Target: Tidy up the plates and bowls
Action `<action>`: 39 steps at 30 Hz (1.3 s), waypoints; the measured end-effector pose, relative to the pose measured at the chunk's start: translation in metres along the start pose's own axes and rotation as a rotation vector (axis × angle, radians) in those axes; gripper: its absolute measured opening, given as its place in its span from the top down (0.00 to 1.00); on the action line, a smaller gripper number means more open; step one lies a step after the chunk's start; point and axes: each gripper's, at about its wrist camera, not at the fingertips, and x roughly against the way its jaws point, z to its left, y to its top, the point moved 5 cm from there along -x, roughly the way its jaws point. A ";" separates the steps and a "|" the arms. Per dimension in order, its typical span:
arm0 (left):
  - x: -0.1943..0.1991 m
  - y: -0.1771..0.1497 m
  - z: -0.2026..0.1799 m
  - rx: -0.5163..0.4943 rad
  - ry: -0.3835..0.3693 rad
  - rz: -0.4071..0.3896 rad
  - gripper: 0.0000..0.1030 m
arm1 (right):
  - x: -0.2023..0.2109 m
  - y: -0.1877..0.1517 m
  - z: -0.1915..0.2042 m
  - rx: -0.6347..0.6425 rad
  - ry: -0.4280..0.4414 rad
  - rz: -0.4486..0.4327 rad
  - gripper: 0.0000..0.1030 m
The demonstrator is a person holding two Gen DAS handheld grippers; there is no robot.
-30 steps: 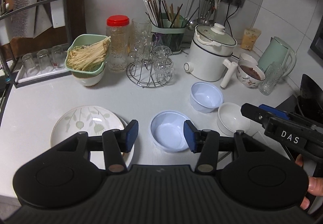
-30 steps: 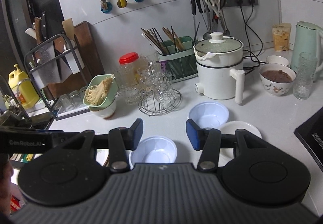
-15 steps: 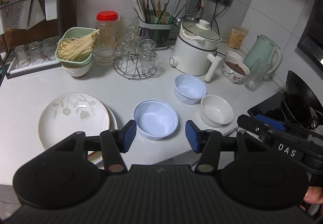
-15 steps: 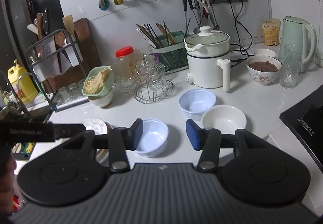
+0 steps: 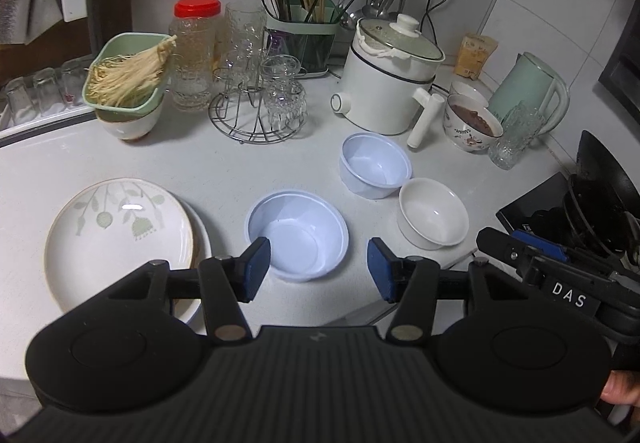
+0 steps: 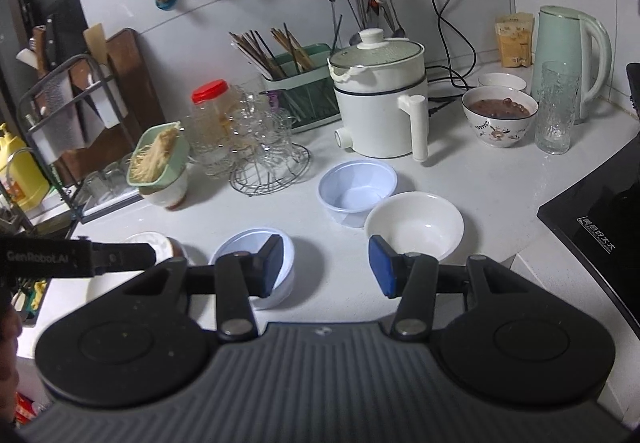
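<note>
A floral plate (image 5: 116, 227) lies on a plain plate at the counter's front left. A wide pale-blue bowl (image 5: 297, 233) sits in the middle, a deeper pale-blue bowl (image 5: 375, 170) behind it to the right, and a white bowl (image 5: 433, 218) beside that. My left gripper (image 5: 318, 269) is open and empty, just in front of the wide blue bowl. My right gripper (image 6: 326, 265) is open and empty, above the counter between the wide blue bowl (image 6: 248, 247) and the white bowl (image 6: 414, 225); the deeper blue bowl (image 6: 356, 193) is beyond.
At the back stand a white electric pot (image 5: 390, 83), a glass rack (image 5: 260, 99), a chopstick holder (image 5: 300, 31), a green basket of noodles (image 5: 128, 77), a bowl of food (image 6: 500, 115), a kettle (image 6: 568, 55) and a tall glass (image 6: 558, 107). A black stove (image 6: 600, 227) is at right.
Both grippers have pulled back and up from the counter, so the bowls and plates appear farther away. Nothing on the counter has moved, and both grippers stay open.
</note>
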 end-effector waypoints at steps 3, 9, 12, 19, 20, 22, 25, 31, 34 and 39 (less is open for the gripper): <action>-0.016 0.012 0.001 0.000 0.006 0.015 0.42 | -0.014 0.007 -0.005 -0.011 -0.002 0.014 0.51; -0.050 0.033 0.005 0.020 0.020 0.034 0.42 | -0.043 0.017 -0.018 -0.037 -0.015 0.057 0.51; -0.065 0.046 0.011 0.061 0.025 0.044 0.42 | -0.059 0.025 -0.023 -0.039 -0.014 0.092 0.51; -0.105 0.069 0.026 0.109 0.047 0.052 0.42 | -0.099 0.045 -0.027 0.037 -0.014 0.129 0.51; -0.111 0.072 0.028 0.120 0.044 0.057 0.42 | -0.105 0.048 -0.028 0.039 -0.019 0.134 0.51; -0.125 0.077 0.031 0.138 0.033 0.066 0.42 | -0.119 0.053 -0.031 0.029 -0.027 0.145 0.51; -0.149 0.084 0.030 0.161 0.008 0.090 0.42 | -0.140 0.058 -0.038 0.020 -0.047 0.167 0.52; -0.200 0.095 0.014 0.163 -0.065 0.149 0.42 | -0.177 0.065 -0.056 -0.011 -0.083 0.232 0.52; -0.224 0.099 0.003 0.160 -0.137 0.193 0.43 | -0.191 0.068 -0.065 -0.016 -0.100 0.247 0.52; -0.256 0.108 -0.009 0.158 -0.192 0.206 0.54 | -0.214 0.075 -0.074 -0.025 -0.108 0.246 0.59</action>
